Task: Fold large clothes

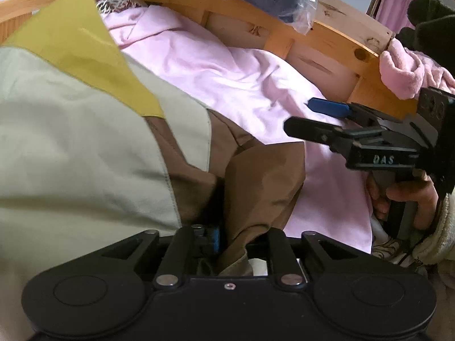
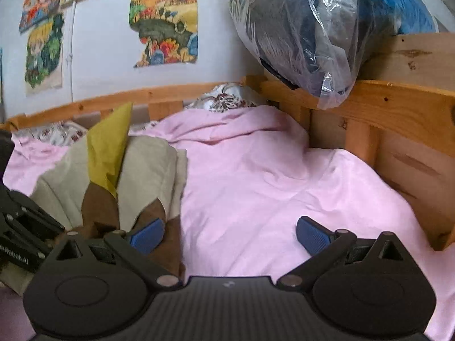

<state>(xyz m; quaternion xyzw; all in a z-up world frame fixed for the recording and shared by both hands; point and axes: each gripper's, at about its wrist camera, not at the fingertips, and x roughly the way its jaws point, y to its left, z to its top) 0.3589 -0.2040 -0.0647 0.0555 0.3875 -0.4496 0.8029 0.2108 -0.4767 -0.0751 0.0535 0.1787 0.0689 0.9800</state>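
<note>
The garment (image 1: 71, 147) – a large piece in pale beige, mustard yellow and brown panels – lies bunched on the pink sheet (image 1: 227, 74) of a wooden-framed bed, towards the left side of the mattress in the right wrist view. Its brown part (image 1: 261, 182) runs down into the left gripper (image 1: 227, 244), where a fold of the cloth sits between the narrowly set jaws; the fingertips are hidden by the fabric, so whether the pads press on it or have let go cannot be told.

The right gripper (image 2: 227, 234) hangs over the bare pink sheet just beside the garment's edge, its blue pads (image 2: 311, 234) standing wide apart with nothing between them. In the left wrist view it enters from the right, held by a hand (image 1: 409, 199) in a fluffy cream sleeve (image 1: 438, 238).

Around the mattress runs the wooden bed frame (image 2: 384, 99). A patterned pillow (image 2: 224, 99) shows at the far corner, half under the sheet. On the frame's rail rests a clear plastic bag (image 2: 307, 28) stuffed with blue and grey fabric – and a fuzzy pink cloth (image 1: 403, 71) is draped over the rail further along. Coloured posters (image 2: 163, 22) hang on the white wall behind the bed.
</note>
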